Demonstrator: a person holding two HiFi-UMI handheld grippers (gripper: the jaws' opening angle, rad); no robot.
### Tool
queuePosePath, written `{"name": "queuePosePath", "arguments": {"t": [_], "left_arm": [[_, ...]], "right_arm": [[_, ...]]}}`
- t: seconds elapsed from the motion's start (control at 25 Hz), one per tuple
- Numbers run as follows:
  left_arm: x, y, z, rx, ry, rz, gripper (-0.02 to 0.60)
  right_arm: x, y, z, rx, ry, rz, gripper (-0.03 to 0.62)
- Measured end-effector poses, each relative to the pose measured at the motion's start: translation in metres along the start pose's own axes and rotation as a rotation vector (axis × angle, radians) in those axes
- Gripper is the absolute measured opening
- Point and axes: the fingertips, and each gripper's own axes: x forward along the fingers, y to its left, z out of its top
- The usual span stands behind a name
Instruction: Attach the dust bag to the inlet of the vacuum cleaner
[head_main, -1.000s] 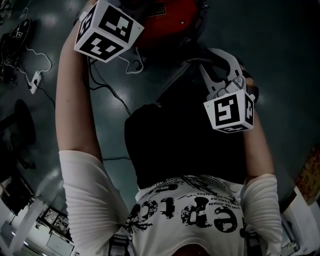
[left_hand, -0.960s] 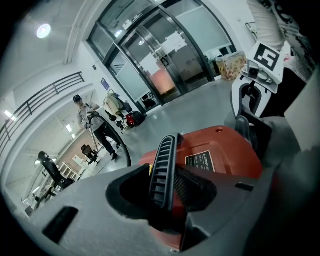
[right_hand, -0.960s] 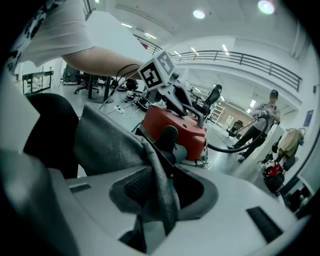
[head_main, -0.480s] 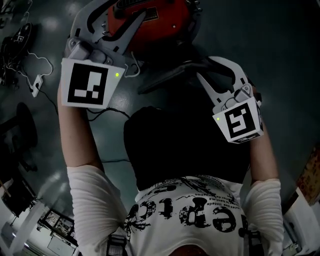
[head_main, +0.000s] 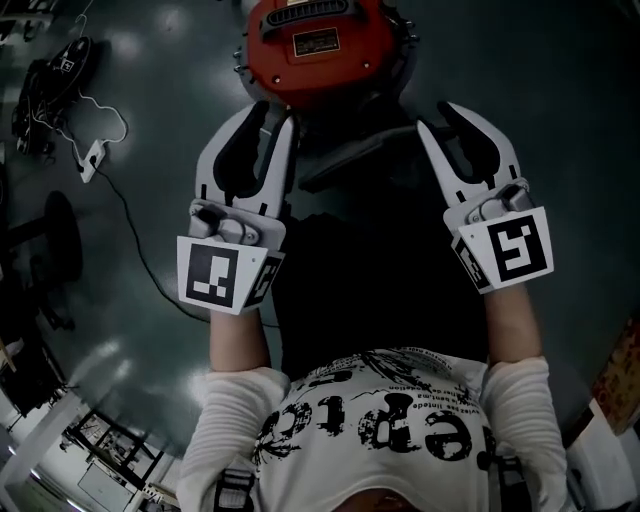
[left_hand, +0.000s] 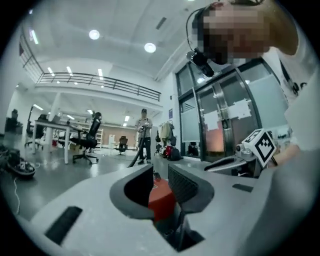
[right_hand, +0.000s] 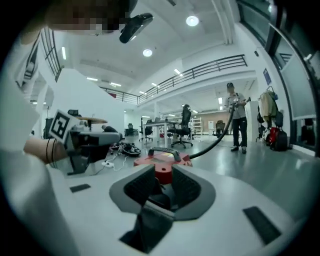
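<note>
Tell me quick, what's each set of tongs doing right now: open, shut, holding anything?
Left tongs: open, jaws just closed partway, nothing between them.
Right tongs: open, jaws just closed slightly, nothing between them.

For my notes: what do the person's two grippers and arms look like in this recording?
The left gripper and right gripper are both pale grey plastic with curved jaws, dark and ribbed on the inside. Each carries a white cube with black square markers. The person wears white sleeves that leave the forearms bare.
</note>
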Motion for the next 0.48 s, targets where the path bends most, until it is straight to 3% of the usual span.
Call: {"name": "queuePosePath", "arguments": {"t": [0.08,0.2,0.36,0.48], "left_arm": [[-0.016,0.006,-0.014,-0.082,0.008,0.089,0.021],[-0.028,0.013,-0.023,-0.17,0.005,0.171,0.005],[-0.035,0.025,-0.013,-0.137,0.004,0.234,0.005],[-0.035,0.032,0.022,-0.128,0.049,0.247,0.005]], "right_arm": [[0.0,0.0,0.004,0.028,-0.035,-0.037,0.027],[0.002,0.003,0.005,0.041,-0.055,-0.084,0.003],[0.004,0.0,0.016,0.048,-0.061,-0.108,0.003],[-0.003,-0.007,0.048,0.083,-0.046,-0.143,0.003]]}}
